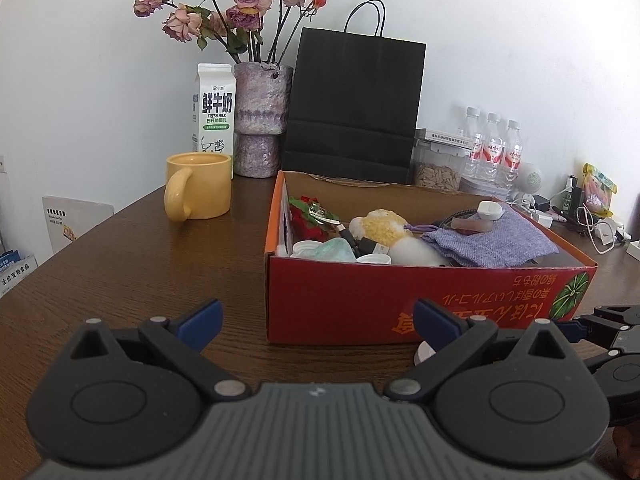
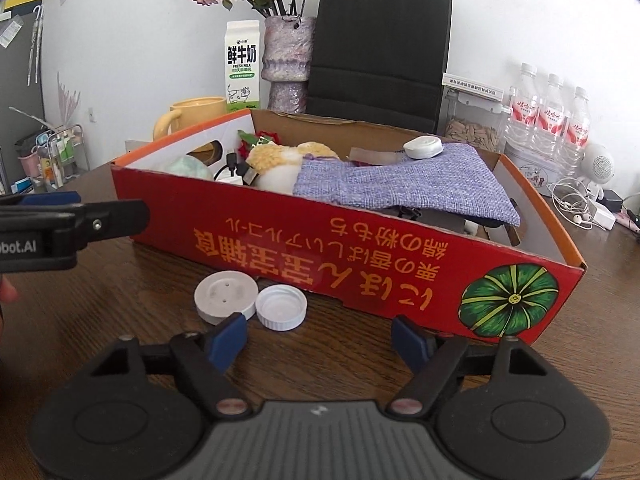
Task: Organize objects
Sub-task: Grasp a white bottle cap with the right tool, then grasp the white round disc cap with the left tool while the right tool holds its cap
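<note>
A red cardboard box [image 2: 320, 248] stands on the brown table, holding a purple cloth pouch [image 2: 400, 188], a yellow plush toy [image 2: 280, 156], cables and small white items. On the table in front of it lie a flat white disc [image 2: 226, 298] and a white screw cap [image 2: 281, 306]. My right gripper [image 2: 320, 340] is open just short of them with nothing between its fingers; the cap sits beyond its left finger. My left gripper [image 1: 319, 322] is open and empty before the box's [image 1: 360, 292] left corner. One of its fingers [image 2: 100, 216] shows at the left edge of the right wrist view.
Behind the box stand a yellow mug [image 1: 200, 186], a milk carton [image 1: 214, 108], a vase of dried roses [image 1: 260, 120] and a black paper bag [image 1: 356, 100]. Water bottles [image 1: 492, 144], a seed jar [image 1: 436, 168] and tangled cables [image 1: 592, 220] crowd the right.
</note>
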{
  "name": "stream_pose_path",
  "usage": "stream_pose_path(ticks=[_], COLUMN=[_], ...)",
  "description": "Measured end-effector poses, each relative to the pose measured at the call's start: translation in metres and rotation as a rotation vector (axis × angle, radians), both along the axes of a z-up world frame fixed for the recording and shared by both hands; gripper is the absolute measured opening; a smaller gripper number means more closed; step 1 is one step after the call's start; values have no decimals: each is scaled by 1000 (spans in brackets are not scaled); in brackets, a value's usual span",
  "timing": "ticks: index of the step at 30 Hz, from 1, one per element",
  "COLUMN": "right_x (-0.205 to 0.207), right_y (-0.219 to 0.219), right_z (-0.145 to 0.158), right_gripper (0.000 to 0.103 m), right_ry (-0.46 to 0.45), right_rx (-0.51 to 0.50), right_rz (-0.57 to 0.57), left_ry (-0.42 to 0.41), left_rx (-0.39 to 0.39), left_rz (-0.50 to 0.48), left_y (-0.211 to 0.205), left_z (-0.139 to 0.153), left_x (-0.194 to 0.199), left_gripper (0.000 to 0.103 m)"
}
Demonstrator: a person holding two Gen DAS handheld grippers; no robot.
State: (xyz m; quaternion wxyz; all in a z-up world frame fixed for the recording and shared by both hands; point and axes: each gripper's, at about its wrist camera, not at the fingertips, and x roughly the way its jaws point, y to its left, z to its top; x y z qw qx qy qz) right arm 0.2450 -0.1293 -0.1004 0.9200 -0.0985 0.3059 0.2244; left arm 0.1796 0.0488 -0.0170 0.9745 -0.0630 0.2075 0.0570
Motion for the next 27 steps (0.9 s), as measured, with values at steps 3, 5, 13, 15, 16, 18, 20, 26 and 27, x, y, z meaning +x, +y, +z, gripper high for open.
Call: stream_pose_path(ticks=[3, 5, 13, 15, 16, 18, 20, 26, 27], right_x=[3, 4, 3, 2, 2, 1, -1, -10, -12], right_y=[0, 1, 10, 13, 14, 15, 15, 10, 9], right_z=[0, -1, 1, 1, 2, 2, 3, 8, 9], right_gripper=[78, 76, 36, 28, 28, 27, 27, 27, 27], right_ry=[11, 17, 17, 17, 14, 14, 10, -57, -70], right_rx=[10, 18, 52, 56, 53, 56, 61, 80, 81], right_rz=[-2, 5, 44, 58, 60, 68, 73, 54, 49], left_ry=[-1, -1, -6, -7, -7, -6, -6, -1, 1], left_rx=[-2, -3, -7, -10, -10, -10, -10, -9, -10], left_rz=[0, -2, -4, -6, -6, -5, -6, -3, -2], left_y=[0, 0, 0, 0, 0, 0, 0, 1, 1], left_z=[0, 0, 1, 1, 1, 1, 1, 0, 0], left_x=[0, -1, 0, 0, -1, -1, -1, 0, 0], left_gripper=[103, 103, 103, 103, 103, 103, 103, 103, 103])
